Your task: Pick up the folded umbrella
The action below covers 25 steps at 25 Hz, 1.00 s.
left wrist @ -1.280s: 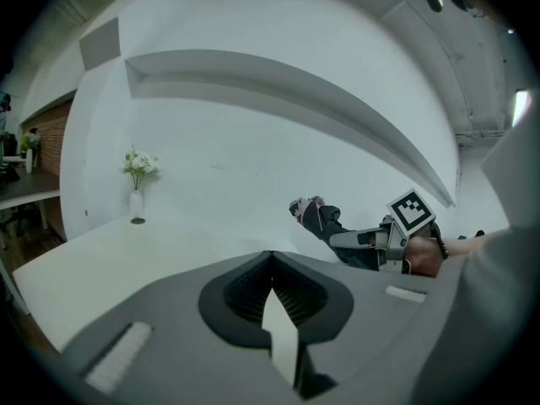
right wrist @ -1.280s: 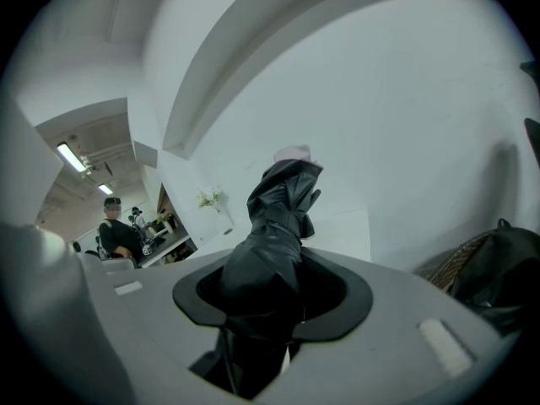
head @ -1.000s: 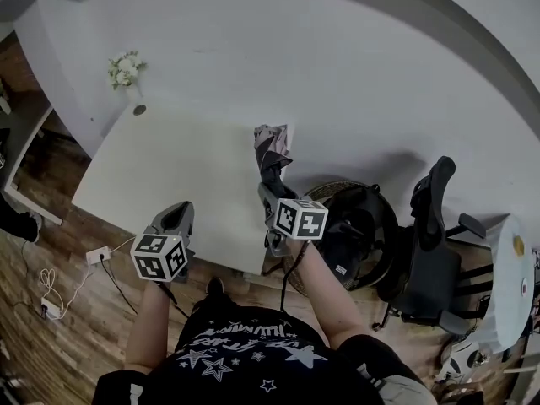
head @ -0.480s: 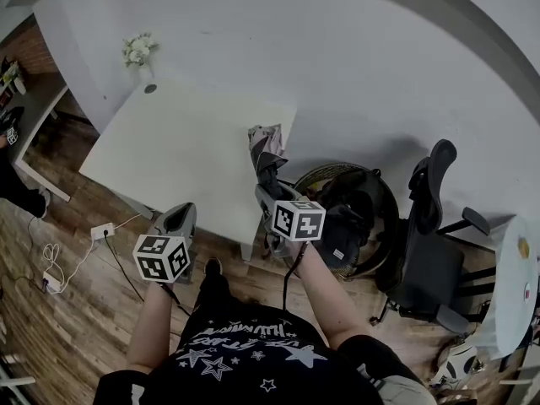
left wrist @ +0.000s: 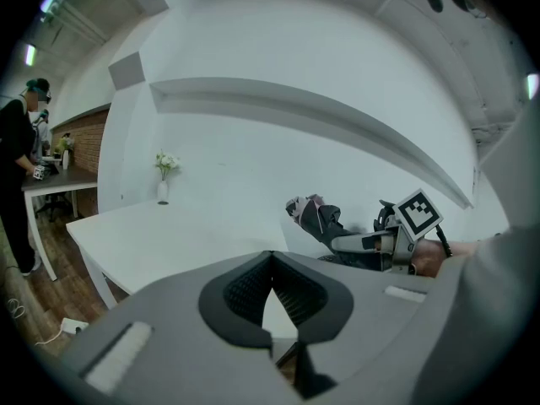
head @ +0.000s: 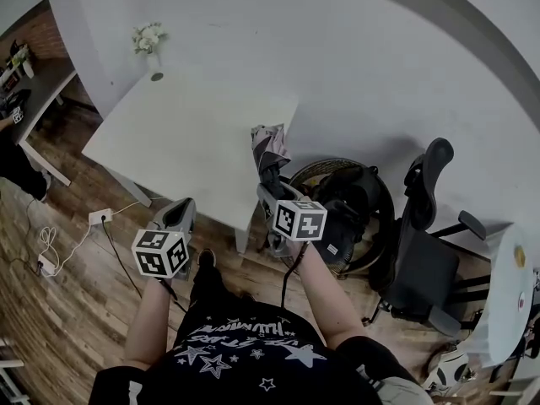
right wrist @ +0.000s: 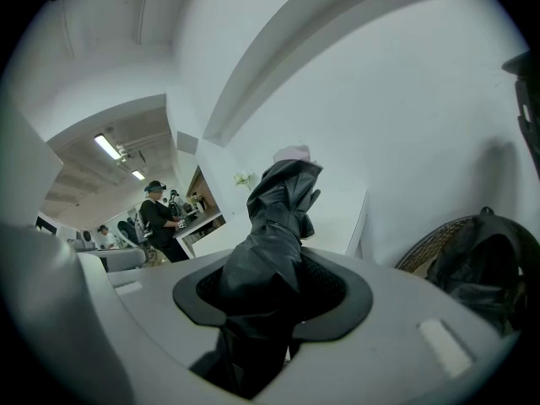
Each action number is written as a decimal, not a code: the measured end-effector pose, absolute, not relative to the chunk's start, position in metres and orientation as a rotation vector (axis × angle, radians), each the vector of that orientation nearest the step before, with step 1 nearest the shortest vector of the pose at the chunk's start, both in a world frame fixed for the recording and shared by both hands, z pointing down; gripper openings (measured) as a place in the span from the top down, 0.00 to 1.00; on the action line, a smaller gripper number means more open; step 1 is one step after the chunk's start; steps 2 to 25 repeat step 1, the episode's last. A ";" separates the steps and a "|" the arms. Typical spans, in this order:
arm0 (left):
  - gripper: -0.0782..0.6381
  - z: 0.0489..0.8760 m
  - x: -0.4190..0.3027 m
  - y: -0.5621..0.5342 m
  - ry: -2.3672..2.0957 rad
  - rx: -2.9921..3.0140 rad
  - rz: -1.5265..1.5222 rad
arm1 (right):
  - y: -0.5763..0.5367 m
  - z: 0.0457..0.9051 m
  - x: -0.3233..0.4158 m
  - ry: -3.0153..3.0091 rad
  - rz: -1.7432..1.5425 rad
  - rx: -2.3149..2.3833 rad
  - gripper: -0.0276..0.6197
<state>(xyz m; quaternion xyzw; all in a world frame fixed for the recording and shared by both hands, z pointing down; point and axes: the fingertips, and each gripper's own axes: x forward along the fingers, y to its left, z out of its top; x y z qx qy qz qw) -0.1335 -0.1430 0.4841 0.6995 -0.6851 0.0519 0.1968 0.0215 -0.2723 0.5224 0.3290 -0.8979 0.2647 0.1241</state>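
- Both grippers now hang over the wood floor (head: 59, 327); a second ago they were over the near edge of the white table (head: 186, 133), which has since slid away ahead of them.
- Throughout that second the right gripper (head: 268, 194) has kept its jaws clamped on the folded umbrella (head: 272, 154). The dark bundle fills the gap between the pads and stands out beyond the fingertips, its crumpled pale end farthest from the hand.
- From the right gripper view the umbrella (right wrist: 274, 226) runs straight up the middle of the right gripper (right wrist: 274, 289), off every surface, with the table corner beyond its tip.
- On the other side, the left gripper (head: 180, 209) points forward and slightly down, level with its partner and well apart from it. Its pads meet at the tips, with nothing between them.
- Seen from the left gripper (left wrist: 270, 264), the umbrella (left wrist: 314, 219) is off to the right, and the table spreads ahead and to the left.
- Both forearms reach forward from the body, bare below short sleeves, each marker cube facing up at the camera.
- Ahead of the left gripper, a small vase of flowers (head: 149, 40) stands at the table's far corner by the white wall (head: 380, 74).
- Just right of the right gripper sits a round woven frame (head: 371, 201) with a dark bag on it, and a black office chair (head: 426, 251) stands farther right.
- Left of the left gripper, a power strip (head: 94, 218) and cable lie on the floor.
- Far to the left, a person (left wrist: 17, 142) stands at a desk.
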 end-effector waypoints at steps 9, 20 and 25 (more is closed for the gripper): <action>0.89 0.483 -0.132 -0.141 -1.919 1.961 0.144 | -0.270 0.522 0.023 -2.619 0.769 0.959 0.65; 0.89 0.483 -0.132 -0.141 -1.919 1.961 0.144 | -0.270 0.522 0.023 -2.619 0.769 0.959 0.65; 0.89 0.483 -0.132 -0.141 -1.919 1.961 0.144 | -0.270 0.522 0.023 -2.619 0.769 0.959 0.65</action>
